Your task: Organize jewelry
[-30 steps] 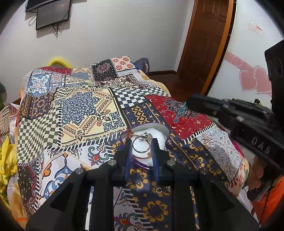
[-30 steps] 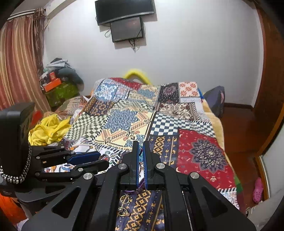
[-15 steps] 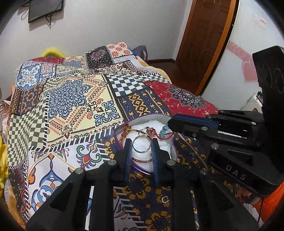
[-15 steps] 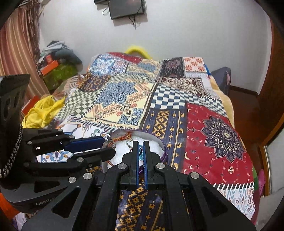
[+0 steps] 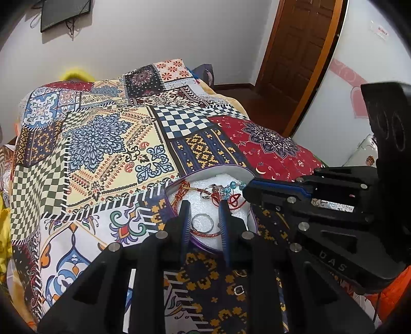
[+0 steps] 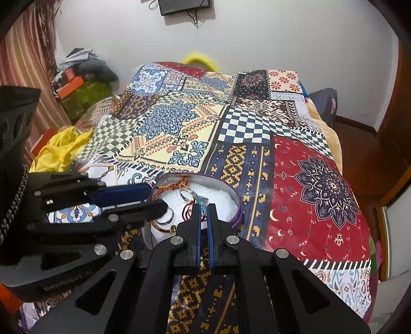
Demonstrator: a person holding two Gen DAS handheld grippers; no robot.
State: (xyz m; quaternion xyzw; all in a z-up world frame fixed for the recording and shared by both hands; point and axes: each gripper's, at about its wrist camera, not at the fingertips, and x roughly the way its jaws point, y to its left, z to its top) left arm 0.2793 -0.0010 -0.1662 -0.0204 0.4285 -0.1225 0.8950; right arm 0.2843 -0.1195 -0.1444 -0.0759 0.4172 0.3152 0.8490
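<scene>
Bed: a patchwork bedspread of checks, florals and red panels is covering it and carrying the tin.
Room: a white wall is standing at the far side with a dark screen mounted on it; a brown door is standing at the far right.
Tin: a round, purple-rimmed tin with a white foam lining is sitting on the near part of the bed.
Jewelry: red cord bracelets, a blue bead piece and a silver ring are lying on the foam.
Left claw: its jaws are standing apart around the silver ring, gripping nothing.
Right claw: its jaws are nearly closed over the tin; whether they are pinching the blue piece cannot be told.
</scene>
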